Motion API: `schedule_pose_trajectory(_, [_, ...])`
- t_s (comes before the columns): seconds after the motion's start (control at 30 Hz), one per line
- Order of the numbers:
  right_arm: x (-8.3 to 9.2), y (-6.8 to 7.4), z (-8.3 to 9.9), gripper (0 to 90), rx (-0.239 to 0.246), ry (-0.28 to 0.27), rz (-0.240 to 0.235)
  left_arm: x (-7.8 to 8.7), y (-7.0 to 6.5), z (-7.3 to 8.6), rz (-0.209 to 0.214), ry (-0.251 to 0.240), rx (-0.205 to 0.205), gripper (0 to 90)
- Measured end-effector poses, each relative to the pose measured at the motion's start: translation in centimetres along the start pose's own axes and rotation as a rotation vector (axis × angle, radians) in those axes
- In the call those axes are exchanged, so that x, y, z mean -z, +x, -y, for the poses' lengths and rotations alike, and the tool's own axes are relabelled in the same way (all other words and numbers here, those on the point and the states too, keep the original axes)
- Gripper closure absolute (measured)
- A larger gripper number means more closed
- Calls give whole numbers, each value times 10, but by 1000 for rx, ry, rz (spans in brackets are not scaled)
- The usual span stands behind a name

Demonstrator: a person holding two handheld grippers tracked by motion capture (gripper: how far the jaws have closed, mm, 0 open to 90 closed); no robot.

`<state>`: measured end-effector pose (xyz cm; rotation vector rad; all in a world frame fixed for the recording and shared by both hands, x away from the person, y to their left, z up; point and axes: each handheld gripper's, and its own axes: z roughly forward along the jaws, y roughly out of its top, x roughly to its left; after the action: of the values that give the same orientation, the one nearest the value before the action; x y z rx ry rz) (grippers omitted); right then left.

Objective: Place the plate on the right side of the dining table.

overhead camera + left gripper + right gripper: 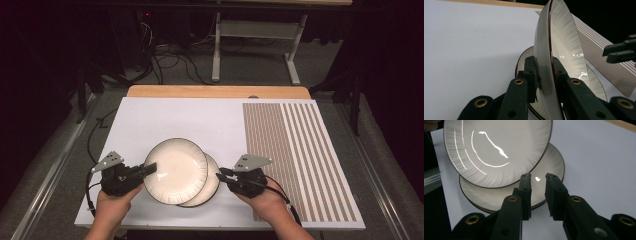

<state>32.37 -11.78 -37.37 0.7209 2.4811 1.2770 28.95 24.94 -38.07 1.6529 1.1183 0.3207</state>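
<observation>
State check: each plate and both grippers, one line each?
Top plate: lifted and tilted, its rim clamped at the person's left side, overlapping the lower plate.
Lower plate: lying flat on the white board, free of both grippers.
Left gripper: shut on the top plate's rim.
Right gripper: open, nothing between the jaws, just off the lower plate's edge.

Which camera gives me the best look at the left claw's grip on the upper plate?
The left gripper view: the left claw is clamped on the upper plate at its rim, one jaw on each face. The high view shows that grip smaller, from above. The right gripper view shows the plate's face, raised over the lower plate.
</observation>
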Motion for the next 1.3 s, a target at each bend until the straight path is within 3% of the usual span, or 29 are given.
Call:
schedule_pose_trajectory(0.27, [32,-15,6,609,-28,-70,75,5,0,0,-5,-32,-41,791])
schedule_pose_trajectory(0.47, [52,-27,17,475,-57,-99,103,10,-4,-2,-44,-59,-99,794])
schedule_pose_trajectory(0.67, [71,-34,28,324,-53,-149,153,14,-6,-2,-56,-82,-136,795])
schedule_pose_trajectory(0.73, [75,-36,31,268,-55,-165,174,14,-7,-2,-60,-85,-151,795])
schedule_pose_trajectory(0.97, [85,-40,39,135,-84,-191,181,16,-12,-1,-60,-112,-207,793])
schedule_pose_trajectory(1.07, [87,-42,43,9,-97,-202,204,18,-12,0,-63,-116,-219,793])
schedule_pose_trajectory(1.13, [90,-42,45,5,-115,-207,220,19,-13,1,-64,-121,-225,792])
schedule_pose_trajectory(1.3, [92,-43,49,4,-107,-212,232,23,-11,2,-66,-127,-227,791])
